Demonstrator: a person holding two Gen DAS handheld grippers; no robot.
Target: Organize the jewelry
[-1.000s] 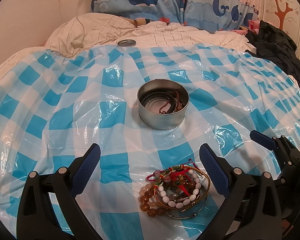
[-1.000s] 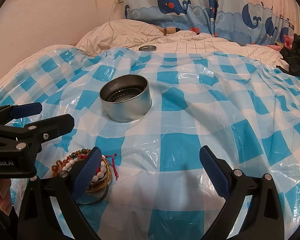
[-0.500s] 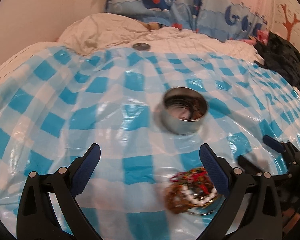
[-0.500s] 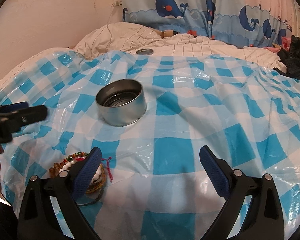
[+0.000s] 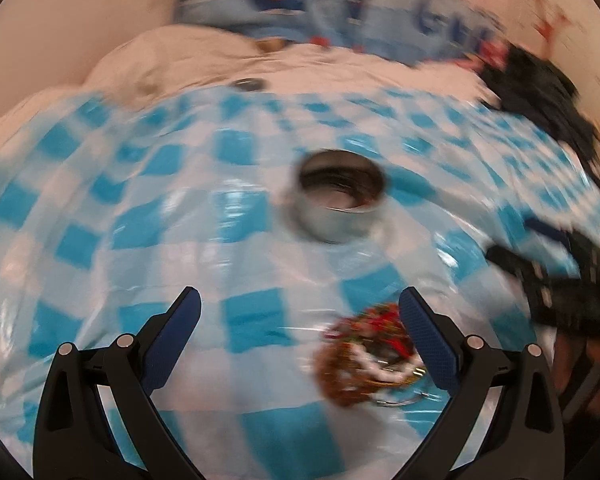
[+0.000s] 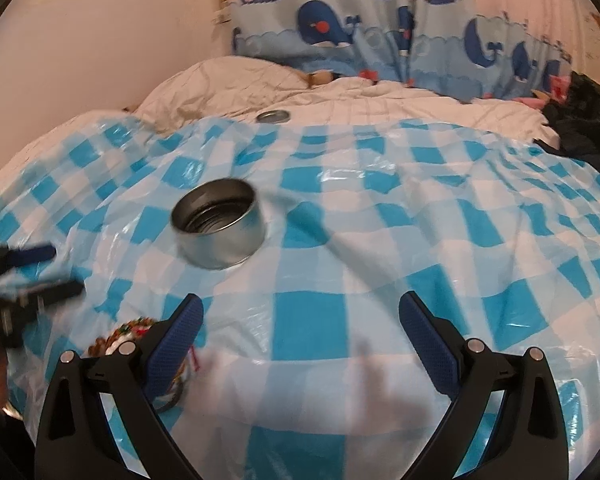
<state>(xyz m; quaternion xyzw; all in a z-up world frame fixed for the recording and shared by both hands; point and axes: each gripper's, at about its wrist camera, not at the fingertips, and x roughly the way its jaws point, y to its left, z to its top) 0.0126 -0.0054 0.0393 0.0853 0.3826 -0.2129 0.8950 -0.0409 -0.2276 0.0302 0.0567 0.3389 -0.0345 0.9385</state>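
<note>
Since the earlier frames the left tool [image 5: 300,316] has been swung leftward and drawn back, so that the bracelet pile [image 5: 370,356] is now seen just beside its right finger rather than between the two; the left wrist view is heavily smeared by motion. Both the left tool and the right tool [image 6: 300,320] are held wide apart, with nothing gripped. The bracelets are left lying on the blue-checked plastic sheet [image 6: 380,240] spread over the bed, well apart from the round metal tin [image 6: 219,229]. A small metal lid [image 6: 273,116] is seen at the sheet's far edge.
</note>
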